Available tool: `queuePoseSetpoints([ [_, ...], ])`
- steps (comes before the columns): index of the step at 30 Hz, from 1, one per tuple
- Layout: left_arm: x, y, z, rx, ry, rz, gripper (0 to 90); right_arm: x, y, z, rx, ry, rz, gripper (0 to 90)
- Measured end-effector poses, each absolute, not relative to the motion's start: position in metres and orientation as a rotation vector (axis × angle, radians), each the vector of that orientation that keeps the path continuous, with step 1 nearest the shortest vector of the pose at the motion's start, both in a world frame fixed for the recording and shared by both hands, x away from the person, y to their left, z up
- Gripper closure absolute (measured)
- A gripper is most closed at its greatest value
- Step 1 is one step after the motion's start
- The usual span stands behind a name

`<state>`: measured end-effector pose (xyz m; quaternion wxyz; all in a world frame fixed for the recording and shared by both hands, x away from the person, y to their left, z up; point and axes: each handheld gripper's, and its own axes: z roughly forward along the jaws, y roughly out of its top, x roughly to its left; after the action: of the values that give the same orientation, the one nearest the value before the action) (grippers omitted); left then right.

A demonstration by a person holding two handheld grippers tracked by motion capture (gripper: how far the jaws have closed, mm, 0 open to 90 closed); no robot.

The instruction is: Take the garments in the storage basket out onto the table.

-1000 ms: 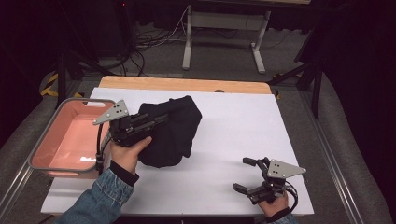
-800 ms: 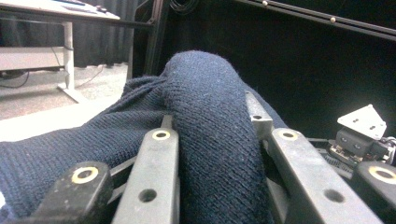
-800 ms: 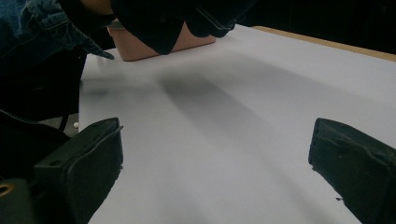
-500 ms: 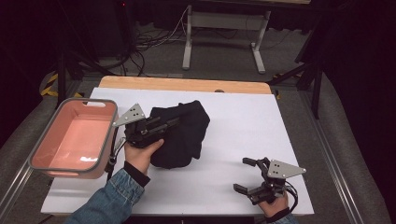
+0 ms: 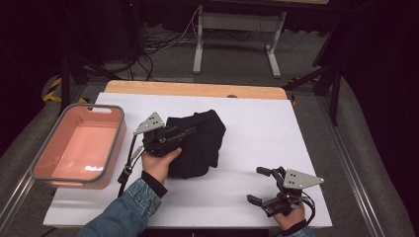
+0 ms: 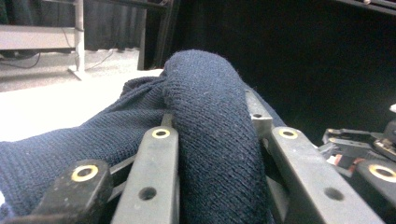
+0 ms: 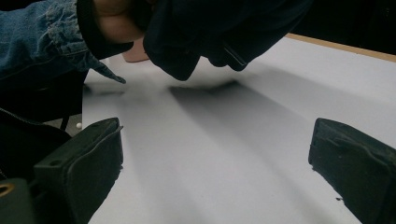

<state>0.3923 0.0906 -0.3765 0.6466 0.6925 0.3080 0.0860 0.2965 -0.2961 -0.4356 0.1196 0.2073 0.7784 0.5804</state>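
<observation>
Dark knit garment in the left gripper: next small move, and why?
Probably lower the dark knit garment until it settles on the white table, then open. The left gripper is shut on a fold of it, and the right gripper view shows its edge hanging just above the surface with a shadow beneath. The right gripper rests open, apart from it.

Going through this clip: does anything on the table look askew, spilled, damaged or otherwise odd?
Nothing stands out. The dark knit garment is bunched up in the left hand-held gripper, whose jaws pinch a fold. The pink bin sits upright at the table's left edge. The right hand-held gripper rests open on the white tabletop.
</observation>
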Motion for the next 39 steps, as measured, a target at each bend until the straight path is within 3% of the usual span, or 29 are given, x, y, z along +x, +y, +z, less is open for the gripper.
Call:
queuePoseSetpoints([
  [23, 0.408, 0.067, -0.405, 1.661, 0.751, 0.155, 73.0, 0.296, -0.298, -0.436, 0.612, 2.273, 1.701, 3.6],
  [39, 0.417, 0.059, -0.423, 1.767, 0.769, 0.103, 66.6, 0.296, -0.298, -0.436, 0.611, 2.276, 1.696, 3.8],
])
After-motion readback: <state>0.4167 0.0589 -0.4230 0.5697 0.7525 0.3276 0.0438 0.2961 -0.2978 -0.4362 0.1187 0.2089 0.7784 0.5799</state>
